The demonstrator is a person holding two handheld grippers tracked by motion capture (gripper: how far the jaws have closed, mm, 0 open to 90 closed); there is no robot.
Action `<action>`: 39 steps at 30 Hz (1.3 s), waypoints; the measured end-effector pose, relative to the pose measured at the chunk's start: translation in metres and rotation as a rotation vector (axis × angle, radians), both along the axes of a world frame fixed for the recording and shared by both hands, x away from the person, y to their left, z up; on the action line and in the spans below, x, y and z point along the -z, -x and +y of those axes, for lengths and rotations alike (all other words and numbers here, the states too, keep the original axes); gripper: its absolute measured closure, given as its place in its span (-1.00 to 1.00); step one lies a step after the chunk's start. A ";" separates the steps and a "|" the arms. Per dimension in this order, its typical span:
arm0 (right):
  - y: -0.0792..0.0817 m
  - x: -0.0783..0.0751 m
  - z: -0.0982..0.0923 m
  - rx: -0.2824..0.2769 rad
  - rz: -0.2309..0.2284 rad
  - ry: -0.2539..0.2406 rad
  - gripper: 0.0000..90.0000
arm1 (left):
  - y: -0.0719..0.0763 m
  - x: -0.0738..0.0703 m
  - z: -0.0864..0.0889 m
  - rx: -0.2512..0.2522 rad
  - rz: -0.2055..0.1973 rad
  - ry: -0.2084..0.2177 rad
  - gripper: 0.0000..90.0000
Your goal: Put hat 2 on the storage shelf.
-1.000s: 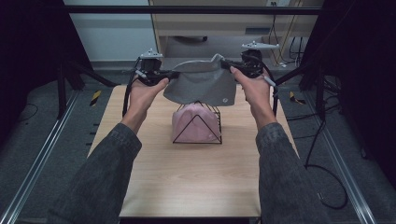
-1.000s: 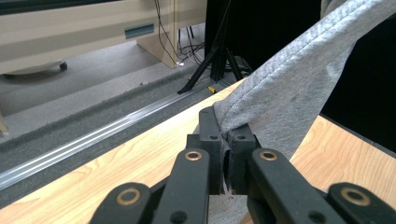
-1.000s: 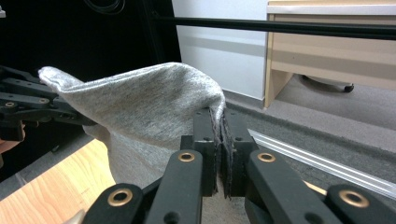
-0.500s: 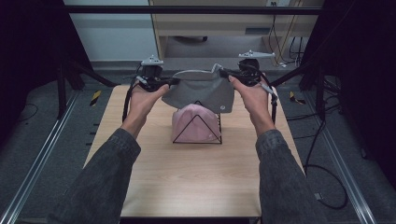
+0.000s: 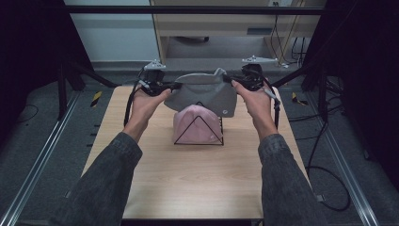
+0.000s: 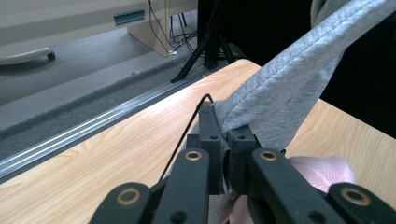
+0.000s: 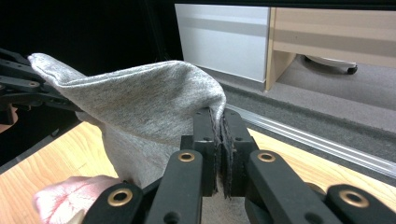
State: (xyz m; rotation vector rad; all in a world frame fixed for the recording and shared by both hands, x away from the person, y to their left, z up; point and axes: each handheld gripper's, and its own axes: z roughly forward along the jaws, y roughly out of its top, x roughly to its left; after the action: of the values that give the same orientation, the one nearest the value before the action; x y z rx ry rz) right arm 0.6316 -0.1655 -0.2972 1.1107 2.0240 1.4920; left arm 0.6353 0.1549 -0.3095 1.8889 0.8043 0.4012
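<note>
Lowering slightly since a second ago in the high view, the grey cap (image 5: 204, 94) hangs stretched between the left tongs (image 5: 175, 86) and right tongs (image 5: 229, 80), just above the pink cap (image 5: 195, 125) on its wire stand (image 5: 198, 130); stacking looks close. From the left gripper view, the left tongs (image 6: 226, 140) pinch the cap's edge. From the right gripper view, the right tongs (image 7: 217, 126) pinch the opposite edge, the tabletop (image 7: 42, 158) below.

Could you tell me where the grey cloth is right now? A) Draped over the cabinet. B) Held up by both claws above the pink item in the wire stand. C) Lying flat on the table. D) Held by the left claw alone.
B: the grey cloth hangs stretched between the left claw and right claw, each shut on an edge, over the pink item in the wire stand.
</note>
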 end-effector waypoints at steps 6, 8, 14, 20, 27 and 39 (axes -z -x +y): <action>-0.001 0.008 0.001 -0.001 0.012 0.006 0.92 | -0.002 0.009 0.001 0.002 0.014 -0.001 0.95; -0.002 0.011 0.002 -0.001 0.017 0.010 0.92 | -0.002 0.013 0.001 0.004 0.017 -0.007 0.95; -0.001 0.022 0.001 -0.002 0.032 0.012 0.92 | -0.001 0.022 0.000 0.008 0.024 -0.018 0.95; 0.004 0.034 0.002 -0.009 0.044 0.023 0.92 | 0.003 0.034 0.001 0.012 0.036 -0.037 0.95; 0.010 0.049 0.006 -0.016 0.078 0.036 0.92 | 0.007 0.048 0.005 0.009 0.063 -0.045 0.95; 0.016 0.069 0.010 -0.029 0.107 0.092 0.92 | 0.008 0.073 0.008 0.005 0.106 -0.079 0.95</action>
State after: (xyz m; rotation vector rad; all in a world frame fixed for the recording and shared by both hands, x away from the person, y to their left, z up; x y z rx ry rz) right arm 0.6161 -0.1555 -0.3657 1.1515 2.1662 1.3644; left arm 0.6269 0.1632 -0.3822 1.9984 0.8651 0.3362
